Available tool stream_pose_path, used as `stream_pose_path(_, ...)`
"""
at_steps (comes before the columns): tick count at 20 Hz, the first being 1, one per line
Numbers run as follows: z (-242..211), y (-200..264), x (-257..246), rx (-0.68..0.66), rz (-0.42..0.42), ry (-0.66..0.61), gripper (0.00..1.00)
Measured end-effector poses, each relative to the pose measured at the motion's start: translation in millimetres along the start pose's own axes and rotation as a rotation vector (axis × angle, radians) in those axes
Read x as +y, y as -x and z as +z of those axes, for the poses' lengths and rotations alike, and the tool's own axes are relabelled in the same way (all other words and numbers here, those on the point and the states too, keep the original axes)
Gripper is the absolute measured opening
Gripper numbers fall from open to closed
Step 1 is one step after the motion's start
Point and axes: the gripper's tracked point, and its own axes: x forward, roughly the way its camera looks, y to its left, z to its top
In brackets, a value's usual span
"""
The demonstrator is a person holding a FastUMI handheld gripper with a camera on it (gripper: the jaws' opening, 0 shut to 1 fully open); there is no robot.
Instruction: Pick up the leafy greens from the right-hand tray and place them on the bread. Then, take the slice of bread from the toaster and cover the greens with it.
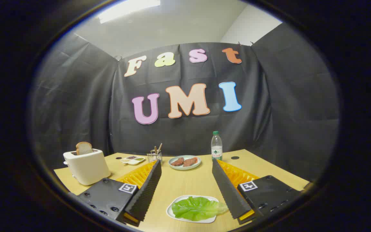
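Note:
A green lettuce leaf (pixel 198 207) lies on a small white plate (pixel 172 215) low between my two fingers, close to their base. My gripper (pixel 186 162) is open wide and holds nothing; it hangs above the wooden table (pixel 179 183). A white toaster (pixel 87 167) stands beyond the left finger, and a slice of bread (pixel 83 147) sticks up out of its slot. Just ahead of the fingertips sits a pale round plate (pixel 184 168) carrying two reddish-brown slices (pixel 184 161).
A water bottle (pixel 216 146) with a green cap stands at the back of the table, right of the round plate. A small dish (pixel 133 159) and a wire basket (pixel 155 157) with sticks sit between the toaster and that plate. Black cloth walls close the booth.

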Motion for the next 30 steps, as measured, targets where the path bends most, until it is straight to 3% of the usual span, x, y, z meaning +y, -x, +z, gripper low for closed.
stream_pose_path(16, -27.0, -4.2, 0.7, 0.075, 0.008, 0.128, 1.0)
stream_pose_path(20, -46.4, -2.9, -29.7, 0.132, -0.037, 0.177, 1.0)
stream_pose_path(30, -114.8, -6.1, -103.2, 0.33, -0.163, 0.036, 1.0)
